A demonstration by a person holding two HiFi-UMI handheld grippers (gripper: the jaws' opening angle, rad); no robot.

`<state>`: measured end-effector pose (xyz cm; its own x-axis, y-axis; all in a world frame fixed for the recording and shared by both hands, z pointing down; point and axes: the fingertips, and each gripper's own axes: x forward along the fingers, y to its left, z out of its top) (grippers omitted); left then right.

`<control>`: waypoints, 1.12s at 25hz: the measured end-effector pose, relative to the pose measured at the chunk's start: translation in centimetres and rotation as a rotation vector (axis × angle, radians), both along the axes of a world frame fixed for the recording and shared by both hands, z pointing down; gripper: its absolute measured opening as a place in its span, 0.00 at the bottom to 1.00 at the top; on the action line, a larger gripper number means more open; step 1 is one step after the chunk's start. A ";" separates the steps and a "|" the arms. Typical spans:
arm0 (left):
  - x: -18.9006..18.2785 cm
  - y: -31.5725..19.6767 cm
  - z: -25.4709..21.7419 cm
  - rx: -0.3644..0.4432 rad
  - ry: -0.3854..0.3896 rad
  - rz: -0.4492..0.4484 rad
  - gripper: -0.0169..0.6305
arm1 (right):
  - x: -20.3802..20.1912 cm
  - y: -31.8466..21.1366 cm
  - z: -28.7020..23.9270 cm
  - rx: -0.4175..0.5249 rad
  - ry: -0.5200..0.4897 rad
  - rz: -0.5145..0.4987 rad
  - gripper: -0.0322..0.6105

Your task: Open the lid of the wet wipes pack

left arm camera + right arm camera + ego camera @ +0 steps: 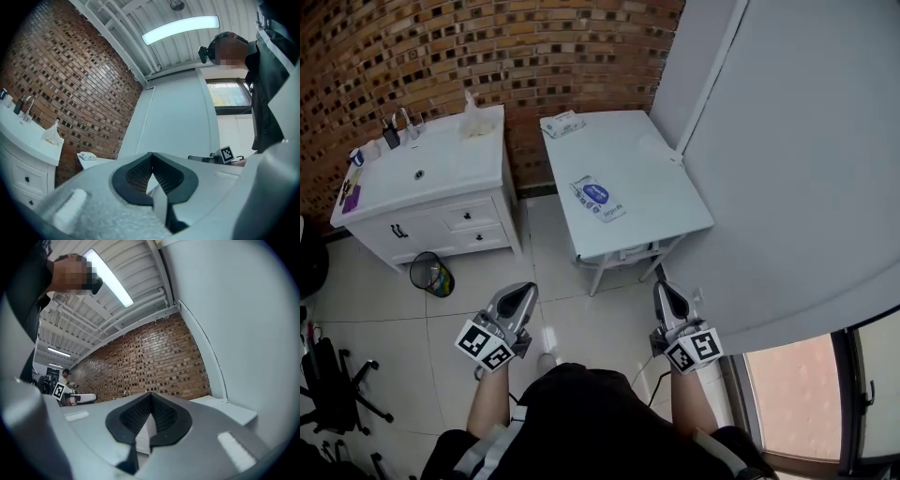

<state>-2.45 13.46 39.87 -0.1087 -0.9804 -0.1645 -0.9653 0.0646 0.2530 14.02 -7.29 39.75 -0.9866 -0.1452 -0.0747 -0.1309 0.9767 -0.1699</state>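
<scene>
A white wet wipes pack with a blue label [598, 197] lies flat on the small white table [666, 202], lid down. A second white pack [562, 124] rests at the table's far left corner, also seen as a small pack [86, 155] in the left gripper view. My left gripper [523, 292] is held over the tiled floor, well short of the table, jaws shut with nothing between them. My right gripper [664, 292] hangs near the table's front right leg, also shut and empty. In both gripper views the ribbed pads [151, 169] [149, 409] meet.
A white vanity cabinet with sink [422, 178] stands left against the brick wall, a plastic bag [472, 120] on its top. A wire waste bin [431, 274] sits on the floor before it. A large pale wall panel [797, 159] fills the right. A black chair base [333, 389] is at lower left.
</scene>
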 end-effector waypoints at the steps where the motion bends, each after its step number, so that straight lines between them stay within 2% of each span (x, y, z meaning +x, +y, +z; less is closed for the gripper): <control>1: -0.8 0.2 -0.1 0.001 -0.008 -0.003 0.03 | -0.9 0.2 -0.2 0.005 0.000 -0.001 0.05; 9: -8.0 2.8 -1.2 -0.006 -0.068 -0.079 0.03 | -8.9 3.5 -0.4 0.020 0.000 -0.060 0.05; 13: -10.1 4.7 -0.7 -0.024 -0.075 -0.062 0.03 | -12.1 4.4 0.6 0.003 0.034 -0.077 0.05; 16: -11.2 6.5 0.0 -0.042 -0.075 -0.064 0.03 | -14.8 5.4 1.2 -0.009 0.045 -0.101 0.05; 19: -13.3 8.9 0.5 -0.056 -0.067 -0.125 0.03 | -17.9 7.4 1.3 0.014 0.057 -0.160 0.05; 22: -15.0 10.9 1.5 -0.073 -0.056 -0.174 0.03 | -19.9 9.0 1.8 -0.004 0.044 -0.207 0.05; 28: -17.0 10.8 2.6 -0.100 -0.041 -0.218 0.03 | -23.0 7.8 3.1 -0.026 0.055 -0.232 0.05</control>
<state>-19.43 24.31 42.51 -0.3153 -0.9459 -0.0759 -0.9349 0.2959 0.1961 -8.95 0.54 42.80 -0.9962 0.0850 -0.0195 0.0872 0.9771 -0.1941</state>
